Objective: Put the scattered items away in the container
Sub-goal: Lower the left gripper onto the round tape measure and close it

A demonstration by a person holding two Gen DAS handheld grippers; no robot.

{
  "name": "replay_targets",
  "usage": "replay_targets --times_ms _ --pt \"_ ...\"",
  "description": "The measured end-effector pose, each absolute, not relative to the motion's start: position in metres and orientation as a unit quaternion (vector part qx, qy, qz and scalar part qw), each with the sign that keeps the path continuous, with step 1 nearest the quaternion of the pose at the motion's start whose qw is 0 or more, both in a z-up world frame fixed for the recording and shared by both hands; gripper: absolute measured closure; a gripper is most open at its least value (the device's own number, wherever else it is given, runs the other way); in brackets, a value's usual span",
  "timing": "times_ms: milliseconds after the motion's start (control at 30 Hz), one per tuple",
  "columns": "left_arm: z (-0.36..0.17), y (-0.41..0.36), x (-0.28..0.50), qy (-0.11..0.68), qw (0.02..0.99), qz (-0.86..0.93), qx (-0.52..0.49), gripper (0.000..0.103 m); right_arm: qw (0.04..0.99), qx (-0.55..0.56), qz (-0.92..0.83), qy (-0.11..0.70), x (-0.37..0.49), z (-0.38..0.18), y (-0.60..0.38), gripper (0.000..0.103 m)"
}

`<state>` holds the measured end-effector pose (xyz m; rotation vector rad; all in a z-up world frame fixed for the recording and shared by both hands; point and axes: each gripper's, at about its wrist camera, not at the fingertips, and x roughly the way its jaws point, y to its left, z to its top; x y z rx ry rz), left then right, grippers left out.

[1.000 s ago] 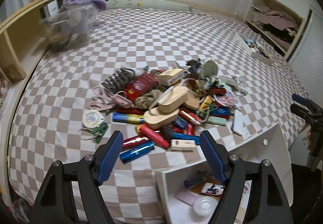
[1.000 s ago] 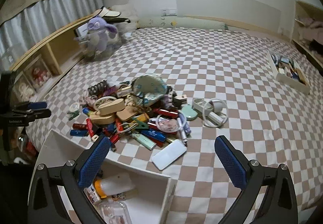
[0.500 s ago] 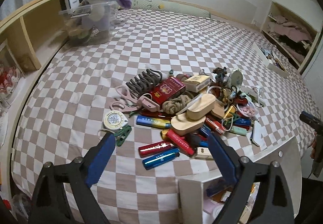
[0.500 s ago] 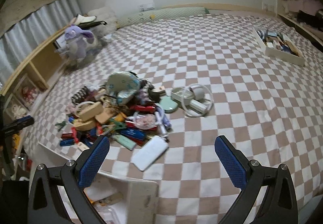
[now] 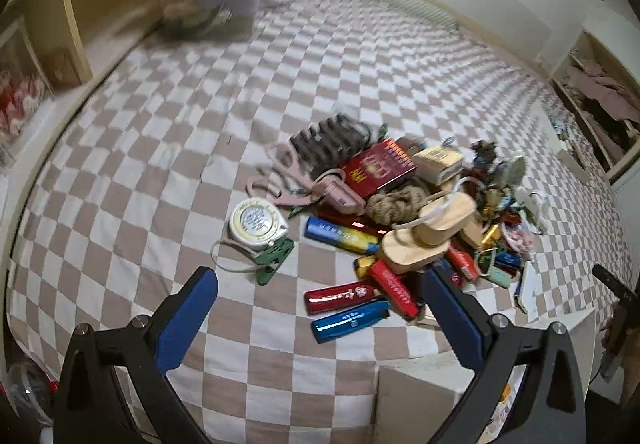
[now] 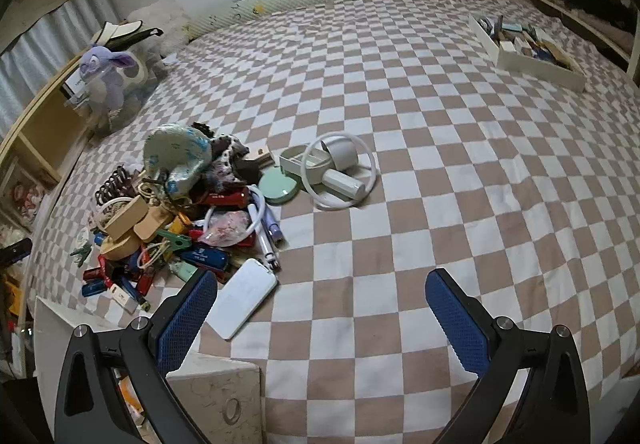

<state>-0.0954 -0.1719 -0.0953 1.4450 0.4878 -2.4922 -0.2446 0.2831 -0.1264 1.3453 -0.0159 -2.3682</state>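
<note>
Here, both grippers' fingers wide, left gripper (image 5: 320, 308), right gripper (image 6: 320, 308), item pile (image 5: 400, 212) ahead, white container (image 6: 216, 400) beneath.

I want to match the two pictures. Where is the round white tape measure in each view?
Left wrist: tape measure lies left of the pile, above the open left claw.
Right wrist: only a small white part shows at the pile's far left edge.
Shared landmark: the stacked wooden blocks.
</note>
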Motion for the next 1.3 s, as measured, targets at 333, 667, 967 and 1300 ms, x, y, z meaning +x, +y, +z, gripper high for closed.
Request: replay_targets --times_ms 333,667,967,1300 --pt "-0.155 -0.204 -0.130 0.248 0.129 -0.771 0.572 0.000 0.200 0.497 -0.844 -0.024 -0.251 -0.131 0.289 0.000" --pt "-0.164 -0.232 -0.161 0.248 0.171 -0.759 0.577 0.002 0.198 0.503 -0.841 -0.017 -0.253 -0.134 0.290 0.000" --pt "-0.188 -0.235 -0.176 0.201 0.179 -0.744 0.611 0.014 0.196 0.507 -0.839 -0.008 -0.256 -0.138 0.283 0.000" --pt "-0.195 -0.235 -0.178 0.147 0.195 -0.747 0.618 0.027 0.190 0.493 -0.849 -0.012 -0.262 -0.134 0.274 0.000"
